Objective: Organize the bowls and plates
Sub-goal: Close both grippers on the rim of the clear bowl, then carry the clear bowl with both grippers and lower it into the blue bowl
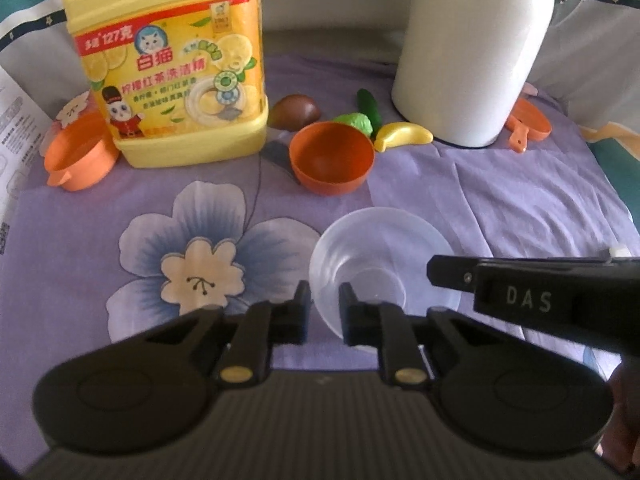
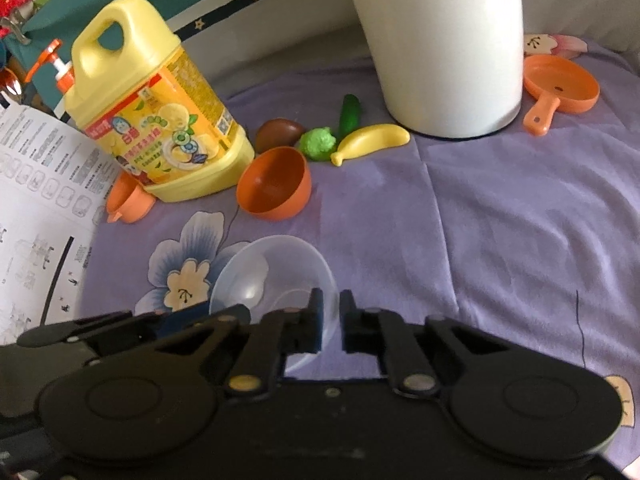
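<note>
A clear plastic bowl (image 1: 384, 248) (image 2: 272, 268) sits on the purple flowered cloth (image 1: 500, 200). In the left wrist view my left gripper (image 1: 325, 308) is shut on the bowl's near left rim, with the thin wall between its fingers. My right gripper (image 2: 331, 316) is shut on the bowl's right rim; in the left wrist view it reaches in from the right (image 1: 434, 274). Behind the clear bowl lies an orange bowl (image 1: 332, 160) (image 2: 274, 184), tilted towards me and empty.
A yellow detergent jug (image 1: 172, 60) stands at the back left with a small orange toy pot (image 1: 78, 156) beside it. A white jug (image 1: 468, 48) stands at the back right next to an orange toy pan (image 2: 560, 84). Toy fruit, including a banana (image 1: 404, 136), lies between them. A printed sheet (image 2: 36, 200) lies left.
</note>
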The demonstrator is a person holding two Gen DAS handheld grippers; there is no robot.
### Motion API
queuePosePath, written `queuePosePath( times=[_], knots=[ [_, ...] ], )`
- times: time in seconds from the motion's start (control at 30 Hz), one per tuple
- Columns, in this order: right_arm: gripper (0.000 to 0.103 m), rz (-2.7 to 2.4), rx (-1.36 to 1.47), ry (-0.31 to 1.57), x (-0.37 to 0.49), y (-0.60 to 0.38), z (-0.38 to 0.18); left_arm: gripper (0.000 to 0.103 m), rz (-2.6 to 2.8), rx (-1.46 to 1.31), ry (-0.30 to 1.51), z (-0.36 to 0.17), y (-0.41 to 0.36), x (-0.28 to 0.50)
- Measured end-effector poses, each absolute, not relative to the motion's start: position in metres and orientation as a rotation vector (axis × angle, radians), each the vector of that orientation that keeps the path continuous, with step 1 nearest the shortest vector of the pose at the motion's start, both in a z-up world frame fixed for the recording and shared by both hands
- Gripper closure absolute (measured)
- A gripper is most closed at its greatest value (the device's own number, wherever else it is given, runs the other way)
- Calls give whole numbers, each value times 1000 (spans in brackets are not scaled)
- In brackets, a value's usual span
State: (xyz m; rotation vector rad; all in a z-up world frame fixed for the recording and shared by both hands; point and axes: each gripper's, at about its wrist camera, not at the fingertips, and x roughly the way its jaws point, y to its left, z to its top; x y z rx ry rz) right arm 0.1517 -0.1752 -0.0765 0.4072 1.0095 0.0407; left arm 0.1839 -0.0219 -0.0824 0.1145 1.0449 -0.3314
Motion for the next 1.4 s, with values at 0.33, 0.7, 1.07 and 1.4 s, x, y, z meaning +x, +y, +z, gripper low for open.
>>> queuePosePath(
  times=[0.33, 0.7, 1.07, 1.4],
  knots=[
    [94, 47, 416, 1000, 126, -179, -59, 89, -355, 128, 1026, -59, -22, 157],
    [94, 63, 403, 977, 64, -180, -30, 88, -401, 133, 999, -28, -18, 100],
    [94, 49, 384, 987, -23, -183, -16, 85, -490, 169, 1004, -13, -23, 26],
    [94, 45, 366, 1008, -65, -186, -17, 80, -529, 224, 1029, -19, -29, -15]
  ],
)
